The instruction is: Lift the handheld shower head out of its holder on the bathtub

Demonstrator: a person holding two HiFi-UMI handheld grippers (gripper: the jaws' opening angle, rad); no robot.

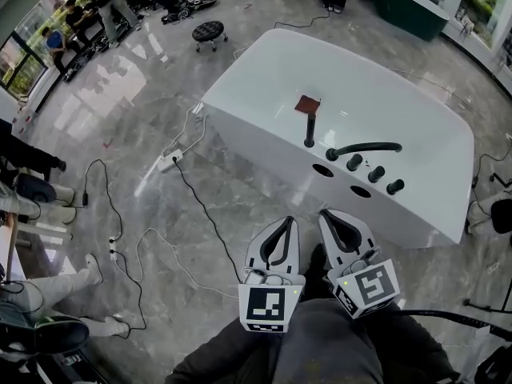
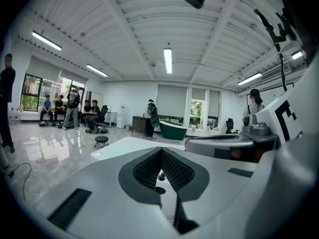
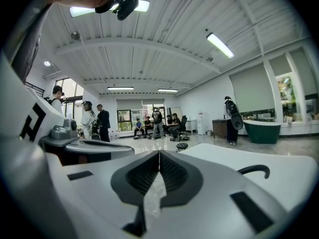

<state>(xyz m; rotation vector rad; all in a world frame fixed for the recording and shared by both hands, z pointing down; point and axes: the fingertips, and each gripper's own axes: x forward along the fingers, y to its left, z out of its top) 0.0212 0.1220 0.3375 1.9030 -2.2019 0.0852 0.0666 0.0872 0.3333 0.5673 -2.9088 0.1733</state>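
The black handheld shower head (image 1: 310, 130) stands upright in its holder on the near rim of the white bathtub (image 1: 264, 70). To its right are a curved black spout (image 1: 364, 147) and three black knobs (image 1: 375, 174). My left gripper (image 1: 286, 221) and right gripper (image 1: 326, 214) hang side by side over the floor, short of the tub and pointing toward it. Both are shut with nothing between the jaws. In the left gripper view the left gripper (image 2: 160, 150) has its tips together; so does the right gripper (image 3: 159, 152) in its own view, where the spout (image 3: 254, 169) shows at the right.
A red-brown square (image 1: 307, 104) lies inside the tub. Cables and a power strip (image 1: 170, 162) trail over the glossy grey floor left of the tub. A black stool (image 1: 209, 32) stands beyond it. People sit and stand at the far left (image 1: 56, 42).
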